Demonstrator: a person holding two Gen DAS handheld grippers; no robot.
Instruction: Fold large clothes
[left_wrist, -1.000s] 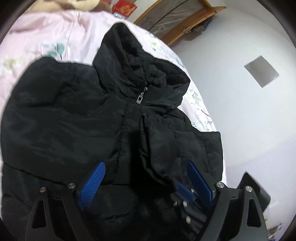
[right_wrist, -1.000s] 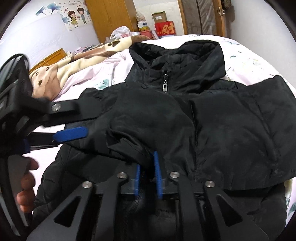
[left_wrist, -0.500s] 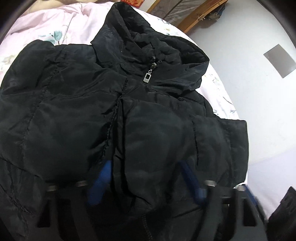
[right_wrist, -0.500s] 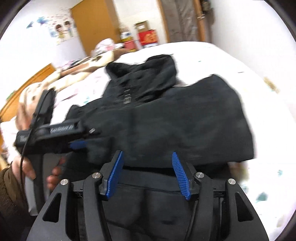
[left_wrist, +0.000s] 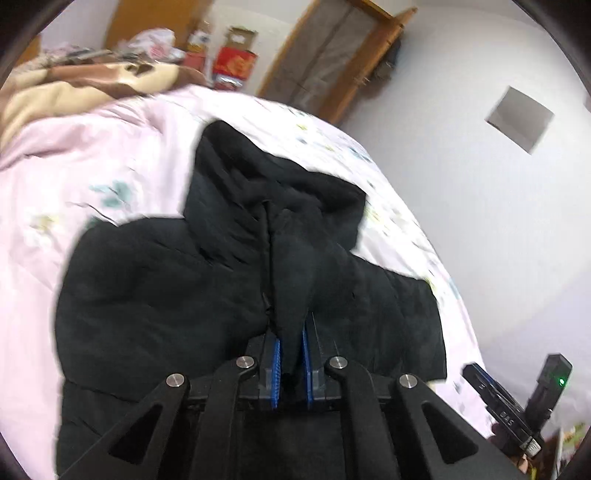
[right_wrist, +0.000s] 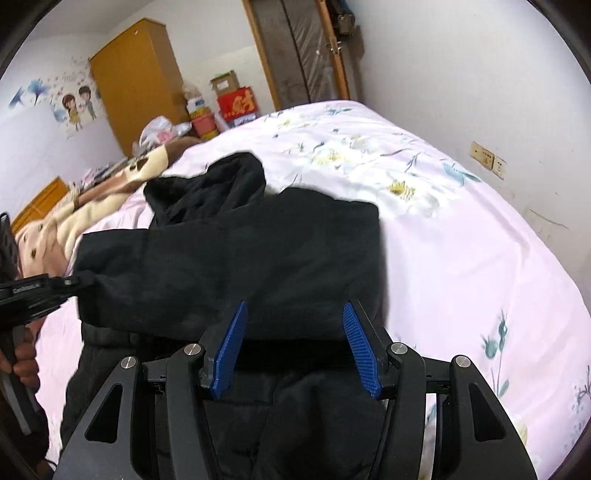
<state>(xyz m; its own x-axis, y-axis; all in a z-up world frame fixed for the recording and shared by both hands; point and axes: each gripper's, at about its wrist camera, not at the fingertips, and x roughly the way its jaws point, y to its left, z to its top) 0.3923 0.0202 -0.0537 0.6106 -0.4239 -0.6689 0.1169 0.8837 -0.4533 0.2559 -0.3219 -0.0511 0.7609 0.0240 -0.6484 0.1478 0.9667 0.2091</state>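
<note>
Now your left hand-held gripper (left_wrist: 291, 354) has its blue ribbed pads almost together, and a ridge of the black padded hooded jacket (left_wrist: 207, 295) is pinched between them, close to the front zip line. From this pinch the cloth rises in a narrow tent shape toward the hood (left_wrist: 273, 184). The jacket lies on the bed with the pale pink flowered sheet (left_wrist: 74, 177); its hood points to the far end of the bed and its body spreads to both sides of your left hand-held gripper.

Your right hand-held gripper (right_wrist: 293, 350) is wide, with the two blue pads well apart and no cloth between them. It hovers over the lower part of the jacket (right_wrist: 236, 258), where one folded layer lies flat across the body and its near edge runs just in front of the pads. In the right wrist view your left hand-held gripper (right_wrist: 77, 281) enters from the left side and touches the left edge of the jacket; you cannot tell its pads from this side, they are hidden.

A beige and brown blanket (right_wrist: 107, 206) lies on the bed beyond the jacket, near the yellow wooden wardrobe (right_wrist: 136, 81)
</note>
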